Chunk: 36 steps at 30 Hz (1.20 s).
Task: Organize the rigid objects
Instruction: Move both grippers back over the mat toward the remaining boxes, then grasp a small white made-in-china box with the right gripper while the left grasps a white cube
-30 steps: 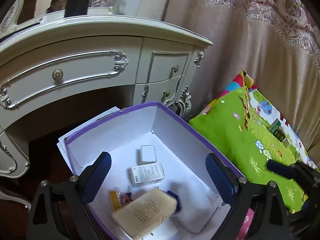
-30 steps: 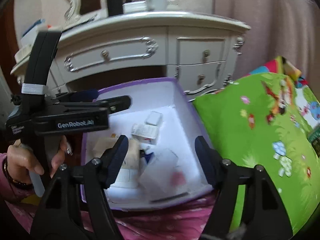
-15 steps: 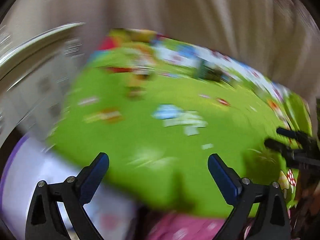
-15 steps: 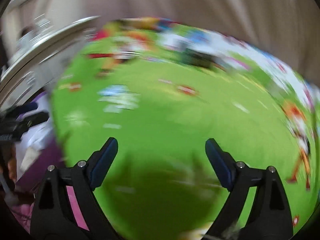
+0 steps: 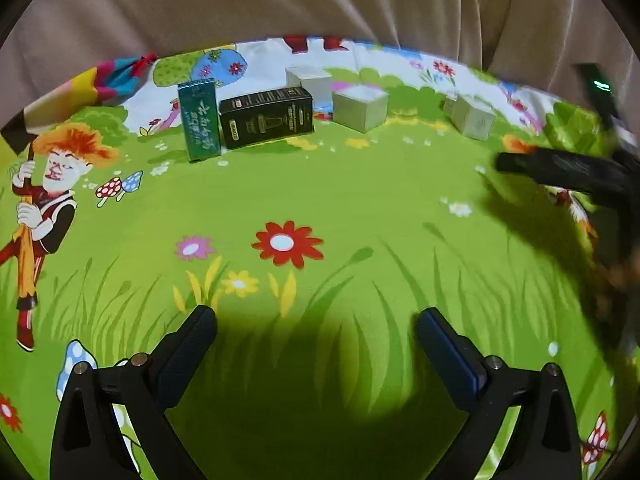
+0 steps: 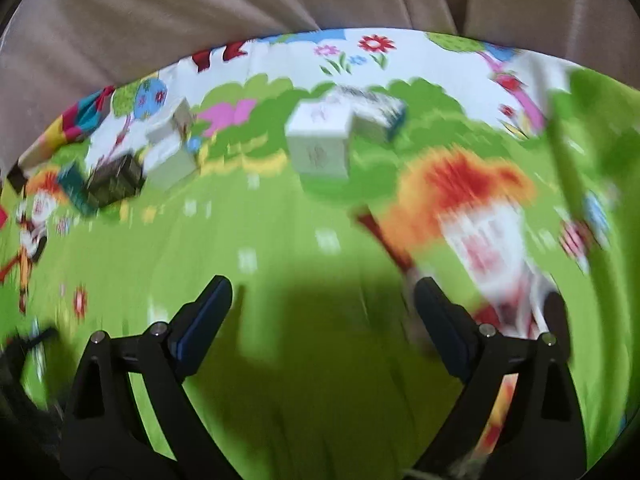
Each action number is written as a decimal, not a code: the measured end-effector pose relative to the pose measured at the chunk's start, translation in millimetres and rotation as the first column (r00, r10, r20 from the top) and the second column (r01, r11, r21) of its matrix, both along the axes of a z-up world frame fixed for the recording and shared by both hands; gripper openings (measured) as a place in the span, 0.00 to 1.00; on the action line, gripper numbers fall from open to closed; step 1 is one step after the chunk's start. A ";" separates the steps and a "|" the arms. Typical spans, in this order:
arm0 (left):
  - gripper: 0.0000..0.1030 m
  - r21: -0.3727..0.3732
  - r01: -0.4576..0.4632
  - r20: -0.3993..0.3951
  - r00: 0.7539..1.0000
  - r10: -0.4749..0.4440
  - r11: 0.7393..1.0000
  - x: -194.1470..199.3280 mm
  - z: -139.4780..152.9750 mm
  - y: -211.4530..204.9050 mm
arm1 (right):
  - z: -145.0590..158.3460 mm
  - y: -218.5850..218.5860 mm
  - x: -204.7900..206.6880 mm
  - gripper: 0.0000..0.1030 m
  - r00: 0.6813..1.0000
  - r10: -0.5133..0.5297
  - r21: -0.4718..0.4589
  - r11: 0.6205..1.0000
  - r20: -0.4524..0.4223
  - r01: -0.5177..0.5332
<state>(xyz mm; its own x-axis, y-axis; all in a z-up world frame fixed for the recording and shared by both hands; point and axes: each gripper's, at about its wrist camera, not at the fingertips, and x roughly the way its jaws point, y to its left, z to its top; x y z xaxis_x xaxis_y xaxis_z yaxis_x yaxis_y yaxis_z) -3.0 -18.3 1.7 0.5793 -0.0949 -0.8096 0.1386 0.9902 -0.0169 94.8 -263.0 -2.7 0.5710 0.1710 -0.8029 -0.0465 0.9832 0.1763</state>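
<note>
A: Both tools over the cartoon mat (image 5: 328, 200) now. Left gripper (image 5: 316, 332) has been spreading, jaws wide, nothing between them.

B: Right gripper (image 6: 322, 300) too: its jaws just opened, wide and bare.

A: Boxes line the mat's far edge by the curtain (image 5: 320, 0): teal box (image 5: 199, 120) touching black box (image 5: 266, 117), grey box (image 5: 360, 108) beside.

B: White box (image 6: 318, 142) straight ahead, blurred.

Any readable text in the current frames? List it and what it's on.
None can be quoted with confidence.
Green box: large pale characters down its face, too distorted to read.
Black box: gold print and a small label, too small to read.
Pale boxes: no legible print.
Right wrist view: motion-blurred; the white box shows only faint marks.
</note>
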 end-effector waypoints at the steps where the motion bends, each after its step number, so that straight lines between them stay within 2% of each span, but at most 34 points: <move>1: 1.00 0.003 0.000 -0.004 1.000 0.000 1.000 0.5 -0.4 0.8 | -0.3 3.4 15.7 0.92 1.000 -0.008 0.002 1.000 -0.001 0.008; 6: 1.00 0.010 0.034 -0.008 0.999 -0.034 0.999 11.3 -1.6 -2.8 | -5.0 12.4 78.2 0.92 0.999 -0.033 -0.027 0.999 -0.011 0.032; 7: 1.00 0.010 0.039 -0.009 0.999 -0.039 0.999 15.5 -2.3 -4.0 | -7.3 13.0 87.2 0.86 1.000 -0.029 -0.045 0.999 -0.008 0.029; 8: 1.00 0.010 0.045 -0.010 0.999 -0.045 0.999 20.5 -2.6 -5.8 | -10.8 12.7 89.9 0.55 0.999 -0.032 -0.069 0.997 -0.002 0.032; 9: 1.00 0.011 0.054 -0.011 0.998 -0.054 0.999 27.5 -2.9 -9.2 | -10.1 14.5 91.2 0.44 0.999 -0.037 -0.128 0.991 0.004 0.038; 12: 1.00 0.010 0.091 -0.021 0.996 -0.090 0.996 55.9 -3.5 -22.9 | -6.9 9.1 67.7 0.43 1.000 0.028 -0.084 0.996 -0.007 -0.029; 15: 1.00 0.006 0.168 -0.018 0.986 -0.168 0.986 93.8 -4.9 -44.3 | -5.9 5.4 23.2 0.43 0.997 0.071 -0.137 0.988 0.006 -0.069; 18: 1.00 0.007 0.262 -0.029 0.965 -0.262 0.965 138.5 -5.4 -64.9 | -4.6 -5.7 -16.8 0.43 0.995 0.092 -0.137 0.987 0.032 -0.087; 20: 1.00 0.008 0.305 -0.044 0.952 -0.304 0.952 171.1 -5.5 -71.8 | -4.4 -12.0 -29.8 0.44 0.995 0.088 -0.124 0.989 0.038 -0.083; 23: 1.00 0.009 0.317 -0.060 0.947 -0.316 0.948 206.9 -6.6 -73.0 | -4.8 -12.4 -30.0 0.44 0.996 0.087 -0.126 0.989 0.038 -0.081; 24: 0.97 0.005 0.328 -0.059 0.943 -0.327 0.945 213.0 -6.9 -72.9 | -4.7 -11.1 -30.8 0.44 0.996 0.086 -0.133 0.988 0.037 -0.081; 25: 0.90 0.003 0.339 -0.049 0.940 -0.339 0.941 213.0 -6.1 -73.6 | -5.4 -8.5 -29.7 0.44 0.996 0.086 -0.138 0.987 0.037 -0.080; 26: 0.58 -0.002 0.363 -0.031 0.931 -0.363 0.932 209.2 -2.4 -75.8 | -5.2 -8.9 -30.2 0.44 0.996 0.085 -0.138 0.987 0.037 -0.080; 27: 0.40 -0.002 0.385 -0.025 0.923 -0.384 0.923 201.2 2.9 -79.2 | -5.3 -9.0 -30.3 0.44 0.996 0.085 -0.136 0.988 0.038 -0.079; 29: 0.40 -0.022 0.374 -0.042 0.926 -0.375 0.927 180.0 9.6 -81.8 | -4.8 -10.7 -31.0 0.44 0.996 0.084 -0.125 0.989 0.038 -0.079; 31: 0.40 -0.073 0.368 -0.023 0.929 -0.370 0.927 141.4 14.4 -78.5 | -5.4 -11.0 -29.5 0.44 0.996 0.084 -0.123 0.989 0.038 -0.079; 36: 0.40 -0.022 0.234 0.045 0.971 -0.233 0.972 45.1 19.5 -58.1 | -5.6 -11.5 -29.4 0.46 0.996 0.084 -0.111 0.991 0.038 -0.079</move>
